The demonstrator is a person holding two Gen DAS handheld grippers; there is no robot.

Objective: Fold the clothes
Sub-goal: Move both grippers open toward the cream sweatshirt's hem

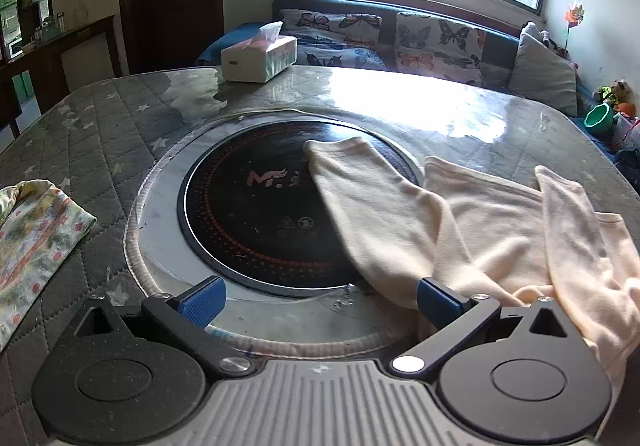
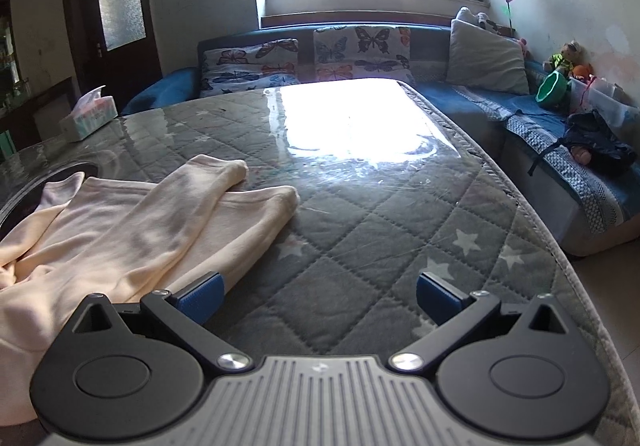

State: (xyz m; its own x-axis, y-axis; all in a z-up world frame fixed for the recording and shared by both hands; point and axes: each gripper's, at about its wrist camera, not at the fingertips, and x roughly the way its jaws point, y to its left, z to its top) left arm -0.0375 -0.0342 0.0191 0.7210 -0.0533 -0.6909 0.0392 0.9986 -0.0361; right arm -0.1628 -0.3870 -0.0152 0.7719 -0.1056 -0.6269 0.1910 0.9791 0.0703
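Left claw (image 1: 320,300): wide, empty, over round black cooktop (image 1: 256,213) | right claw (image 2: 319,296): wide, empty, over quilted surface (image 2: 360,238) | cream long-sleeved garment (image 1: 480,221): rumpled on surface, sleeve across cooktop edge

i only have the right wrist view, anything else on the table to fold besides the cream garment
Observer: Yes, a floral cloth lies at the table's left edge, apart from the cream garment.
Operator: whats that dark curve left of the garment
Observer: A round black cooktop set into the table; one cream sleeve lies across it.
Operator: is the left gripper holding anything
Observer: No, the left gripper is open over the cooktop's near rim, with cream fabric draped over its right side.
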